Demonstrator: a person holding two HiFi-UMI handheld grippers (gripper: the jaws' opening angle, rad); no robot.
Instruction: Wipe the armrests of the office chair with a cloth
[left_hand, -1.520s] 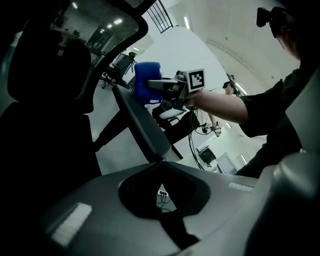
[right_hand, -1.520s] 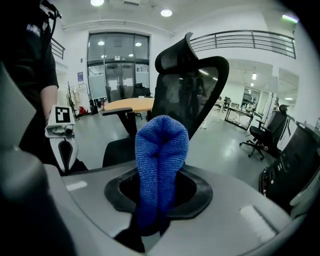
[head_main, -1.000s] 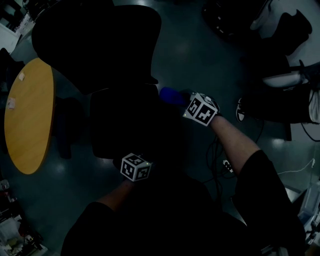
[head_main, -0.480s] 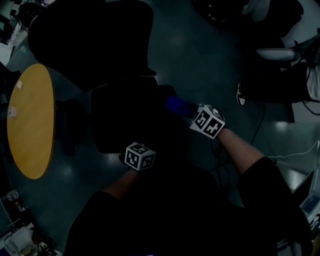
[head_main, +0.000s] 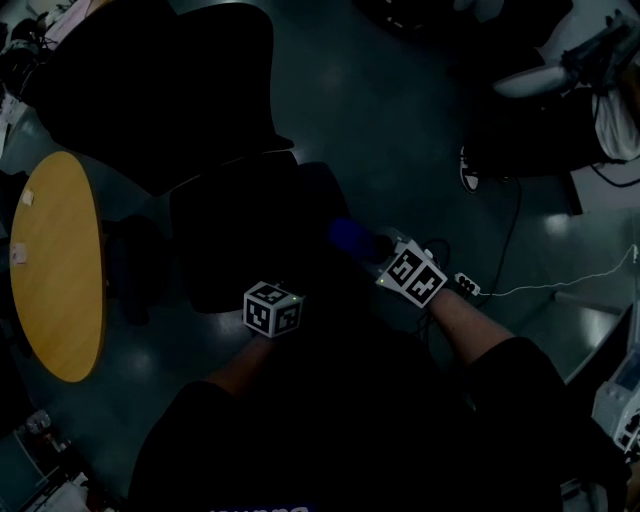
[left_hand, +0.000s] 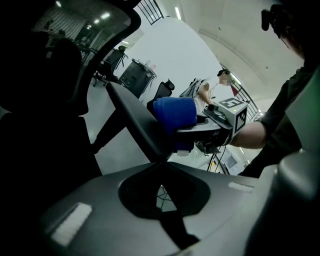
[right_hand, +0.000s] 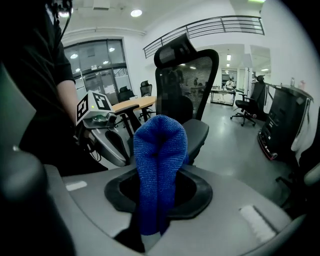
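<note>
The black office chair (head_main: 240, 230) stands in front of me, very dark in the head view. Its right armrest (left_hand: 132, 117) runs slantwise away from my left gripper (left_hand: 160, 170). A blue cloth (right_hand: 159, 150) is folded over and stands up between the jaws of my right gripper (right_hand: 159, 200), which is shut on it. The cloth (left_hand: 175, 115) rests on top of the armrest. My left gripper (head_main: 272, 300) sits at the seat's front right corner, jaws together, tips against the armrest's near end; I cannot tell whether they pinch it. The right gripper (head_main: 385, 255) is just right of the seat.
A round wooden table (head_main: 55, 265) stands at the left. A power strip (head_main: 467, 285) and cables lie on the floor at the right. A shoe (head_main: 468, 170) and other dark chairs (head_main: 540, 120) are at the upper right. A person (left_hand: 207, 90) sits far off.
My right gripper has drawn the blue cloth back toward me along the armrest. The left gripper has stayed at the seat's front corner. My head view has shifted a little.
</note>
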